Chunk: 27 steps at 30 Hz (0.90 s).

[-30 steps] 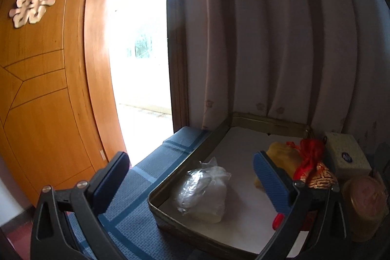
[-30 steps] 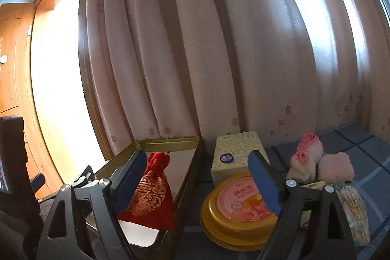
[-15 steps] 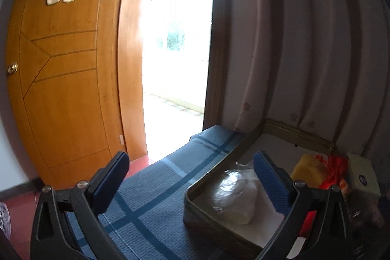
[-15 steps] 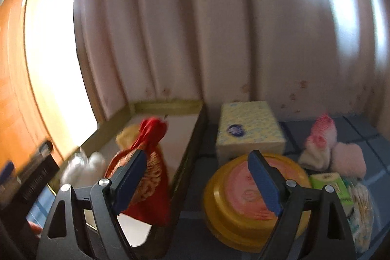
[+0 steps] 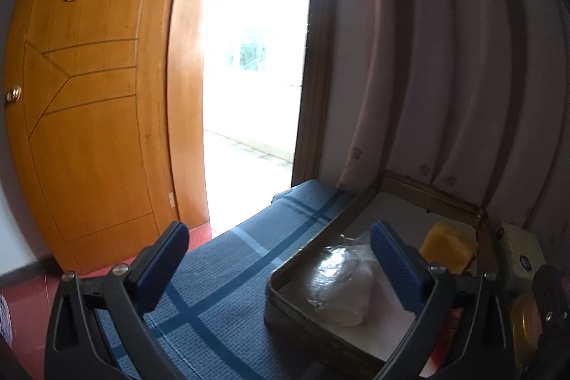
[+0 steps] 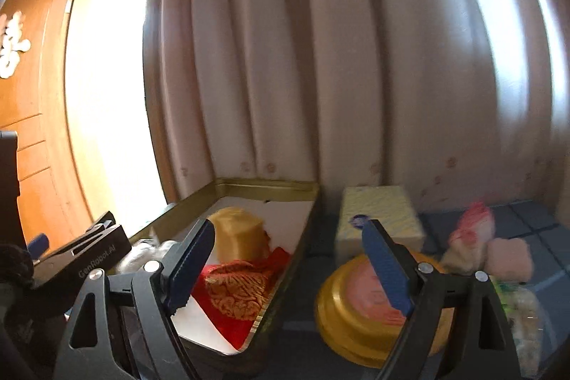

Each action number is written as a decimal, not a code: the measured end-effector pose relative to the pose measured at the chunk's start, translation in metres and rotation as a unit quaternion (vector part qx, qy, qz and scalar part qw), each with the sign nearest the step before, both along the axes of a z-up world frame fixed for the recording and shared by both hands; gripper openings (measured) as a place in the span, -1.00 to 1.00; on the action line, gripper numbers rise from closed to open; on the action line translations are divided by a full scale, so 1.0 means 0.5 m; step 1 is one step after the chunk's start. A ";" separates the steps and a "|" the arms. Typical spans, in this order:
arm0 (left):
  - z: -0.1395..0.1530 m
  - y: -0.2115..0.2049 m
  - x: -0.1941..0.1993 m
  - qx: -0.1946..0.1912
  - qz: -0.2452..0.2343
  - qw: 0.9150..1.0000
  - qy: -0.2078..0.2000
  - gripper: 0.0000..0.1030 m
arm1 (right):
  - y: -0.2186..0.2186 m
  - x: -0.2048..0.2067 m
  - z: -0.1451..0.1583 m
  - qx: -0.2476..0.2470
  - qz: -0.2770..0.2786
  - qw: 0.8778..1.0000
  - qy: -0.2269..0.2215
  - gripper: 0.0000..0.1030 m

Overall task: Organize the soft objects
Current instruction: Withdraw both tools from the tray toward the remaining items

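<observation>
In the right wrist view a red pouch with gold embroidery [image 6: 242, 291] lies flat on the white liner of a gold metal tray [image 6: 267, 185], against a yellow bundle [image 6: 238, 234]. My right gripper [image 6: 288, 262] hangs open above the tray's right wall, with nothing between its blue pads. A pink-and-white rolled cloth [image 6: 470, 234] and a pink cloth [image 6: 509, 259] sit on the blue checked cover at the right. My left gripper [image 5: 281, 259] is open and empty beside the tray [image 5: 356, 205], where a clear plastic bag of white stuff [image 5: 342, 284] lies.
A pale yellow tissue box [image 6: 377, 216] and a round gold tin with a pink lid [image 6: 374, 308] stand right of the tray. A snack packet [image 6: 523, 308] lies at the far right. Curtains hang close behind. A wooden door [image 5: 92, 130] and a bright doorway are on the left.
The red pouch stood upright in the tray before and now lies flat. The left view has swung left, showing more door. Both grippers stay open.
</observation>
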<state>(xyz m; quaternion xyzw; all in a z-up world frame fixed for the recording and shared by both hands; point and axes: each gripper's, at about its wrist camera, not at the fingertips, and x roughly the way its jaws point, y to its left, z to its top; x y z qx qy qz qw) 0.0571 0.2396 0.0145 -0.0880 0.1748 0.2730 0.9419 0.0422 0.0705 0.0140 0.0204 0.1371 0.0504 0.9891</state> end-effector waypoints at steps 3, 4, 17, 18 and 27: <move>0.002 -0.016 0.003 0.017 -0.011 1.000 0.001 1.00 | -0.015 -0.010 0.003 0.002 -0.007 1.000 0.000 0.68; 0.002 -0.022 0.002 0.022 -0.016 1.000 0.001 1.00 | -0.022 -0.015 0.004 0.004 -0.011 1.000 -0.001 0.68; 0.006 -0.105 -0.028 0.047 -0.055 0.997 -0.005 1.00 | -0.099 -0.052 0.007 0.022 -0.057 0.998 -0.016 0.68; 0.006 -0.112 -0.029 0.047 -0.059 0.997 -0.004 1.00 | -0.106 -0.055 0.007 0.023 -0.059 0.998 -0.017 0.68; 0.005 -0.179 -0.038 0.049 -0.095 0.994 -0.002 1.00 | -0.176 -0.083 0.006 0.029 -0.087 0.995 -0.025 0.68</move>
